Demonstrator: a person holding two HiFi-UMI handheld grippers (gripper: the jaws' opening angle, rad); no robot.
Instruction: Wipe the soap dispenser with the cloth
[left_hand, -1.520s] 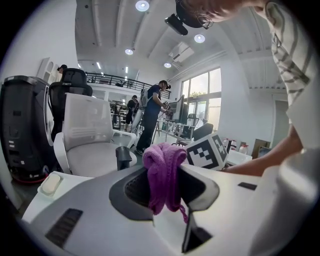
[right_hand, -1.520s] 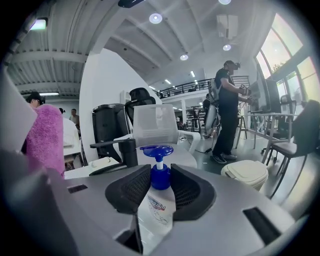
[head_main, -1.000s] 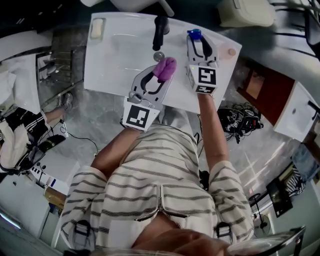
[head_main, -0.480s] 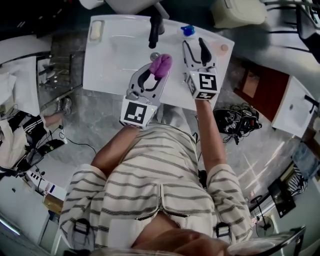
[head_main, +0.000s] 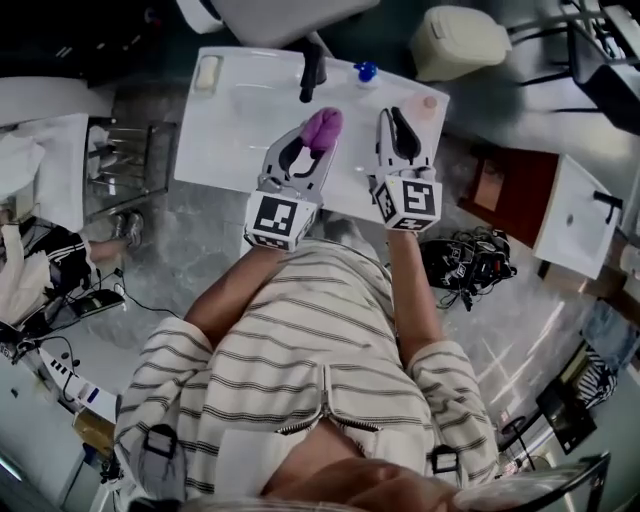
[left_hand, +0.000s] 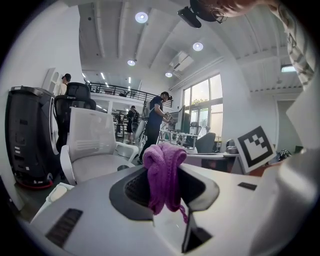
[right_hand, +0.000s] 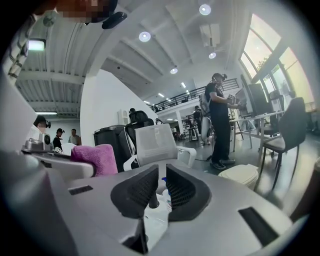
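The soap dispenser (head_main: 365, 72), a small white bottle with a blue cap, stands at the back of the white sink counter (head_main: 230, 140). My left gripper (head_main: 318, 135) is shut on a bunched purple cloth (head_main: 322, 128), held above the counter's front; the cloth (left_hand: 164, 172) hangs between its jaws. My right gripper (head_main: 397, 120) hovers beside it, short of the dispenser. Its jaws are closing, only a narrow gap is left, and nothing is between them. Through that gap, in the right gripper view, I see the dispenser (right_hand: 165, 192), and the cloth (right_hand: 95, 159) shows at the left.
A black faucet (head_main: 311, 70) rises left of the dispenser, and a soap bar (head_main: 208, 72) lies at the counter's back left corner. A beige bin (head_main: 462, 42) and a white chair (head_main: 270, 15) stand beyond the sink. Cables (head_main: 470, 262) lie on the floor at the right.
Both grippers have lifted and drawn back from the sink. The right gripper, which was around the dispenser, opened wide, left it on the counter and has narrowed again.
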